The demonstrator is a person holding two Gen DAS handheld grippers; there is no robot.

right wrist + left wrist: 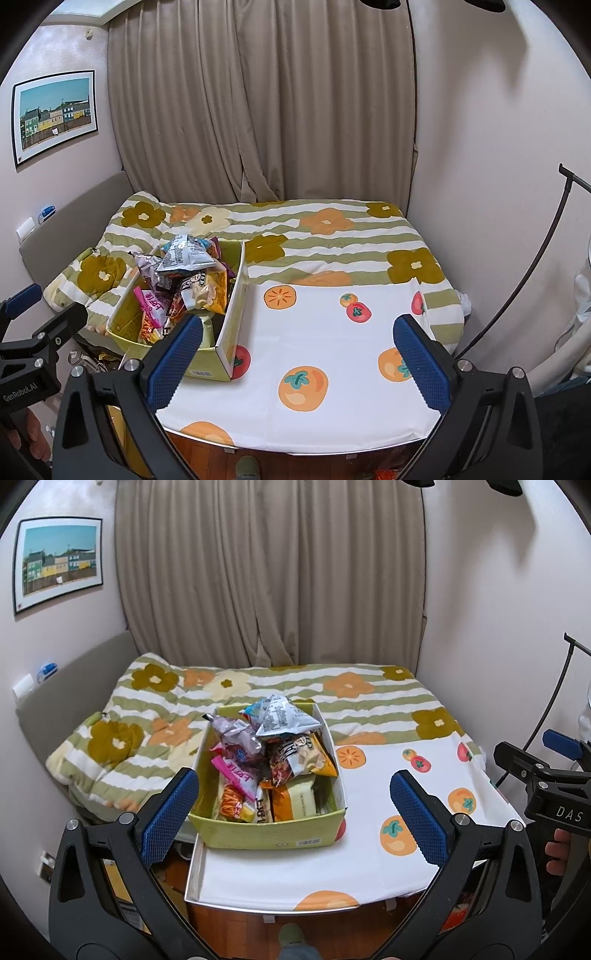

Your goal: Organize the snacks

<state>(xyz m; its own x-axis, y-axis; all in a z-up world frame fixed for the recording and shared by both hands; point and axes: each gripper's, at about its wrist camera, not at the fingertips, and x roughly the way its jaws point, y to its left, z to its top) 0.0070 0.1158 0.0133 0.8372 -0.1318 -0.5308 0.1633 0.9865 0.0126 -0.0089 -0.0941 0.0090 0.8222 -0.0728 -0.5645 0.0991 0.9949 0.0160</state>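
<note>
Box position: the yellow-green snack box [271,834] is standing at the left part of the table [369,867], which is wearing a white cloth with persimmon prints, and its long axis is running away from the person, toward the bed [258,686].
Direction from tools: the box is lying straight ahead of the left tool [293,812] and just below it; from the right tool [299,354] it is lying ahead and to the left.
Nearer side: I am judging the left tool as the nearer one, because the near short wall of the box is showing between its blue pads.
Left tool: its jaws are standing wide apart and are holding nothing.
Right tool: it is also spread wide and is carrying nothing, hovering over the bare part of the cloth.
Box contents: it is heaped above the rim with snack packets; a silver bag [279,716] is lying on top, a pink packet [238,775] is leaning at the left side, a yellow chip bag [314,757] is at the right.
Table surface: no packet is lying loose on the cloth.
Stage: this is fitting both snacks waiting for sorting out and snacks already gathered in.
</note>
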